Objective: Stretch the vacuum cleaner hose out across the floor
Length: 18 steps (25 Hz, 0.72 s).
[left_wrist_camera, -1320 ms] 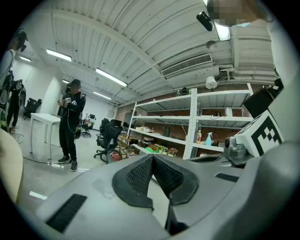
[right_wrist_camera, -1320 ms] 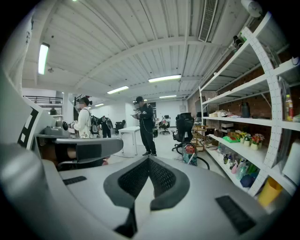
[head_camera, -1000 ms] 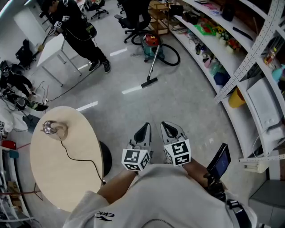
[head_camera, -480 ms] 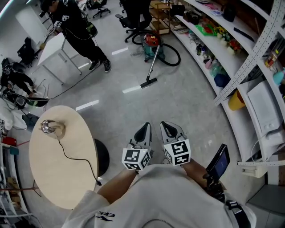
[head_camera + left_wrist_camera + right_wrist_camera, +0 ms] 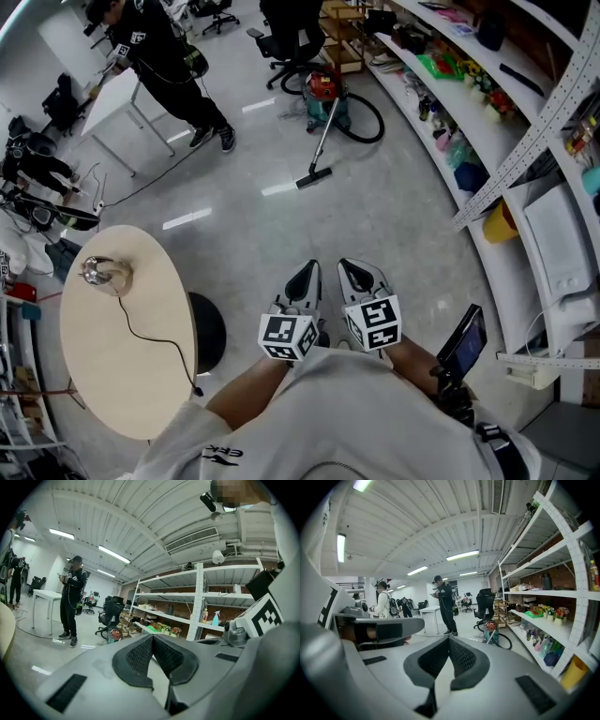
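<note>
A red-topped vacuum cleaner [image 5: 322, 89] stands on the floor far ahead, beside the shelving. Its black hose [image 5: 367, 120] loops on the floor to its right. Its wand runs down to a floor nozzle [image 5: 313, 176]. The vacuum cleaner [image 5: 491, 633] also shows small in the right gripper view, with its hose [image 5: 505, 642] curled beside it, and as a small red shape [image 5: 114, 634] in the left gripper view. My left gripper [image 5: 304, 277] and right gripper [image 5: 355, 274] are held side by side close to my body, both shut with nothing in them, well short of the vacuum.
A round beige table [image 5: 122, 333] with a small lamp and cord stands at my left. Long white shelves [image 5: 469, 112] with mixed goods curve along the right. A person in black [image 5: 164, 56] stands by a white desk. Office chairs [image 5: 291, 37] sit near the vacuum.
The view has crept forward a little: the round table and floor slide down and back in the picture. Both grippers keep the same place and stay shut.
</note>
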### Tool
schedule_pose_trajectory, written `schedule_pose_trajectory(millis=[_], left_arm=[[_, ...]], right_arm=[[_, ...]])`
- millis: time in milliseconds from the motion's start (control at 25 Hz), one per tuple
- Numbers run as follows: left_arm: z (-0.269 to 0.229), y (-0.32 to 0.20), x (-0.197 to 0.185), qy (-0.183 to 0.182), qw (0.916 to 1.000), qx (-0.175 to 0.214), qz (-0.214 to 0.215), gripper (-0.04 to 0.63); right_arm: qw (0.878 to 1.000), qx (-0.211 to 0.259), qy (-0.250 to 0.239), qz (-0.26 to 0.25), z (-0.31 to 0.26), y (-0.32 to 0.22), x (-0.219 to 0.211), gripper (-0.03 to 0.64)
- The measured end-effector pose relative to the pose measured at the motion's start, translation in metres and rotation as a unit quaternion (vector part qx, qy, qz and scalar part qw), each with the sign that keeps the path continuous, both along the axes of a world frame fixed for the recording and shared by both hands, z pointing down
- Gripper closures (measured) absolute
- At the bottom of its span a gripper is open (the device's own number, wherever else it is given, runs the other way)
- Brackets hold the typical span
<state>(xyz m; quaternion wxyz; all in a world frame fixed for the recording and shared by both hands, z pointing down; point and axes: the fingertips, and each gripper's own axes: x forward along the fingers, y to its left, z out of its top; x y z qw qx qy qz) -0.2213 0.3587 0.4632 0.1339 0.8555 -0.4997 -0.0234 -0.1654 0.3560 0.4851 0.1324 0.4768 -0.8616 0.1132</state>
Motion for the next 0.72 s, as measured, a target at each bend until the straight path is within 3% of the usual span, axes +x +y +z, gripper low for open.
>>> schedule_pose_trajectory(millis=[360, 720], left_arm=[[0.005, -0.090, -0.001, 0.003, 0.9997, -0.004, 0.024, 0.594], [0.000, -0.211, -0.043, 0.018, 0.9986, -0.003, 0.050, 0.594]], right_arm=[[1.000, -0.006, 0.007, 0.027, 0.004, -0.085, 0.004, 0.620], [0.998, 0.001, 0.014, 0.054, -0.007, -0.203, -0.038, 0.620]])
